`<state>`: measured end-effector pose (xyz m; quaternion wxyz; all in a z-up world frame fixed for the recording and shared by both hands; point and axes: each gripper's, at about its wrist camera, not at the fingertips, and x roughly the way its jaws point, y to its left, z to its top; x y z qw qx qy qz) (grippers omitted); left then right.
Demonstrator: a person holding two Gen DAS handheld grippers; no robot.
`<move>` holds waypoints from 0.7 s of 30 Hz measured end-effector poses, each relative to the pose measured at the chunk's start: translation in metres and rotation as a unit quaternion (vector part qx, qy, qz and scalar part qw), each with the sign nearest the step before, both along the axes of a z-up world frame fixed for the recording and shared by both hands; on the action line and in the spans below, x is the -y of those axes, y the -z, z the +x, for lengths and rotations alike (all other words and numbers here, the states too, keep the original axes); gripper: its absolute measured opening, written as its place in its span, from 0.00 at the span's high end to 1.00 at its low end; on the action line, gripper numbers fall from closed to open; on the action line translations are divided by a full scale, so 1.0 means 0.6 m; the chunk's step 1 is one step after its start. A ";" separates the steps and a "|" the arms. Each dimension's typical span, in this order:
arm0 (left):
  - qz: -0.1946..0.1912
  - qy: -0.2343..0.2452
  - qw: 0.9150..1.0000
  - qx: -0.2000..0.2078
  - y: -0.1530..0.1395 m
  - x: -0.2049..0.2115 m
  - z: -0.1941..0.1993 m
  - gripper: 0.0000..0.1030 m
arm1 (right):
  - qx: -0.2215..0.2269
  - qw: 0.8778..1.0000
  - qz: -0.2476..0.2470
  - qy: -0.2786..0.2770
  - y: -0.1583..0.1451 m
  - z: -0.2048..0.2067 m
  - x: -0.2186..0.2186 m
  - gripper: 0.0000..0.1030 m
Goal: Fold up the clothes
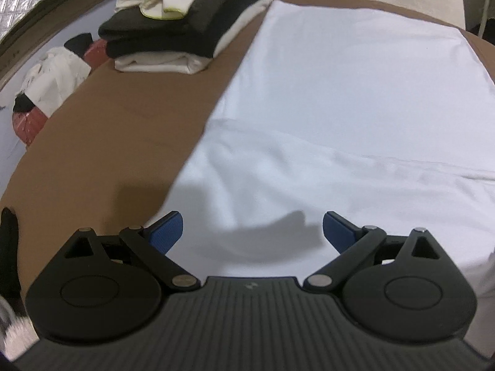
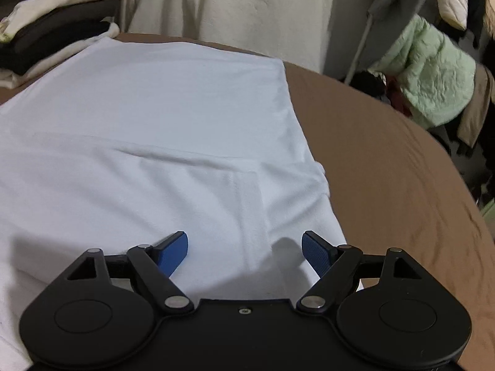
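We've got the white shirt (image 1: 340, 92) spread flat over the brown surface (image 1: 108, 142), its far hem running close to the far edge and its left side lying parallel to the bare brown strip. A layer of cloth lies over the near half, w/ a seam crossing the width; looks like sleeves turned in, but we can't tell for sure from this low angle. The left gripper (image 1: 252, 232) hovers over the near left part of the shirt, jaws wide apart, nothing betw. them. The right gripper (image 2: 244, 249) sits over the near right part, jaws likewise spread and empty, a folded edge of the cloth (image 2: 260, 204) running up just ahead of it.

Whether the next fold is lengthwise or across, we'd judge the trick is the same: both grippers pinch the full thickness of layers at matching spots near the side edges, lift level, carry together so the fold line stays straight, and set down w/o dragging the bottom layer. Soft knit will sag in the middle, so keep tension even.

Surface: brown sheet, smooth, a few ripples toward the right edge. At the far left corner stands a stack of folded clothes (image 1: 185, 31), dark and cream. Beyond the right edge hangs a pale green puffer jacket (image 2: 433, 77) among other garments; a cream curtain (image 2: 232, 9) is behind.
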<state>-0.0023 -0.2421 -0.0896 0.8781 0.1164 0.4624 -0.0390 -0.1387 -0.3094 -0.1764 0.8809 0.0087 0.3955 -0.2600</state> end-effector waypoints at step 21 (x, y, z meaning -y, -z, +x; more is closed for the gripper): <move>-0.075 0.015 0.997 -0.017 0.035 0.019 -0.007 0.04 | 0.073 0.977 0.191 0.055 -0.039 -0.042 0.054 0.16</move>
